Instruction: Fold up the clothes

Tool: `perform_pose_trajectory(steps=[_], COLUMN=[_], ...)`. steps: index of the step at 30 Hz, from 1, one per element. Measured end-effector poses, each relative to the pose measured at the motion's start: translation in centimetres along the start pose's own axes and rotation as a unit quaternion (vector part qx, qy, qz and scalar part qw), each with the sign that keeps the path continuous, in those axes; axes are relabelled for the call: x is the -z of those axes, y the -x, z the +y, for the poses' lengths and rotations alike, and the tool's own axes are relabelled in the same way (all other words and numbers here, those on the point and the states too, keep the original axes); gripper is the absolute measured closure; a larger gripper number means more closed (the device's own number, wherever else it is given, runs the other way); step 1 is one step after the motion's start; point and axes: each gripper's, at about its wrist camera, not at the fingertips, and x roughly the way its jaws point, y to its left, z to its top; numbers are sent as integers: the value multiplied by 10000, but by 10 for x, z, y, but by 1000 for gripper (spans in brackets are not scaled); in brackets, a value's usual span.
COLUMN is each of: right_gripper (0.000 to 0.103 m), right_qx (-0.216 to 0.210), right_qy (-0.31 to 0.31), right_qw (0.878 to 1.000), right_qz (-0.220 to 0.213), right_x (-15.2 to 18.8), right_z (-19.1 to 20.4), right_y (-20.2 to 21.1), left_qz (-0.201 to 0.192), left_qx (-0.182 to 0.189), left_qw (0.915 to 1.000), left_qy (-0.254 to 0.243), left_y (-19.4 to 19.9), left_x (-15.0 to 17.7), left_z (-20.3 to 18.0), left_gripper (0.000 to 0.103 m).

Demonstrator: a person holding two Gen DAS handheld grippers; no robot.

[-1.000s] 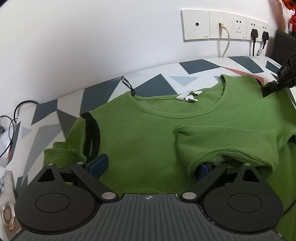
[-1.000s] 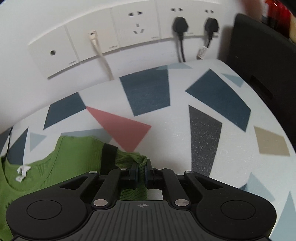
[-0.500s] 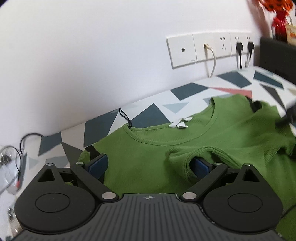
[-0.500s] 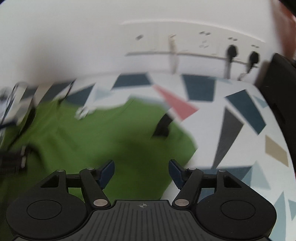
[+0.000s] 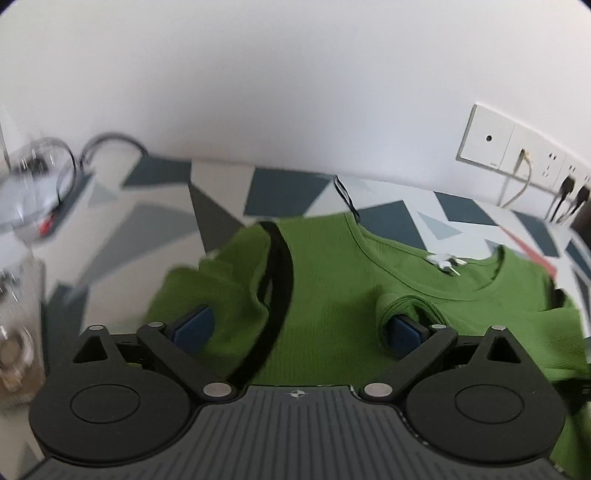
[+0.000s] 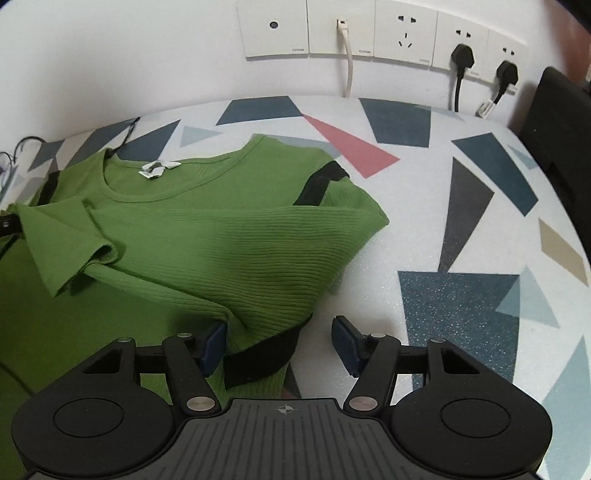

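The left gripper (image 5: 299, 328) stood open over the green shirt (image 6: 177, 236), which lay flat on the patterned table (image 6: 461, 229), collar at 12 o'clock toward the wall. The right gripper (image 6: 279, 341), jaws closing, loosely straddled its black-trimmed sleeve (image 6: 258, 354).

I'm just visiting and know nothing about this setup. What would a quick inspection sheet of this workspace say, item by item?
Surface: table with a white cover printed with coloured triangles.
Job's things: green top lying flat, one sleeve folded across its front; black trim at the shoulders.
Clutter: blurred clear objects at the far left edge.
Grippers: left hand-held gripper open over the top; right hand-held gripper closing, the top's edge between its jaws, not pinched.
Cables: white cable and two black plugs in the sockets.
Surroundings: white wall, socket strip.
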Motion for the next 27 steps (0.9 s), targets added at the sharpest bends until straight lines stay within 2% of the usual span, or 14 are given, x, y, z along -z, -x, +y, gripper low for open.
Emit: perform_pose_trajectory(steps=[2, 5, 6, 8, 10, 12, 14, 17, 20, 24, 27], right_gripper=[54, 57, 57, 56, 49, 43, 41, 40, 38, 31, 30], right_qx=[118, 281, 313, 262, 163, 224, 232, 143, 21, -365, -593], right_qy=[-31, -259, -371, -623, -797, -727, -613, -470, -385, -642, -986], right_qw=[9999, 9992, 9988, 9974, 9958, 9960, 9969, 9981, 9986, 9958, 9910], right_qz=[-35, -85, -119, -243, -419, -467, -427, -385, -357, -536, -685], right_x=[0, 2, 3, 7, 13, 21, 25, 27, 25, 18, 9], right_z=[-1, -12, -17, -30, -39, -43, -42, -37, -34, -37, -43], right_y=[1, 5, 8, 13, 16, 15, 15, 20, 30, 46, 53], left_qz=[178, 478, 551, 589, 566, 567, 543, 408, 232, -69, -456], left_qx=[407, 1114, 1251, 1308, 1085, 651, 268, -57, -61, 62, 165], left_qw=[9984, 9874, 9843, 9841, 9907, 9961, 9918, 9725, 9504, 9134, 8850], left_qy=[353, 1013, 1115, 1048, 595, -207, -1122, -2291, -3100, -4069, -4630], left_y=[-2, -5, -6, -6, -6, -6, -3, 5, 17, 32, 40], left_x=[0, 0, 0, 2, 5, 10, 17, 32, 45, 61, 74], left_z=[9, 22, 23, 18, 5, -15, -36, -57, -64, -79, -95], left_gripper=[3, 3, 3, 1, 1, 1, 1, 1, 1, 1, 1])
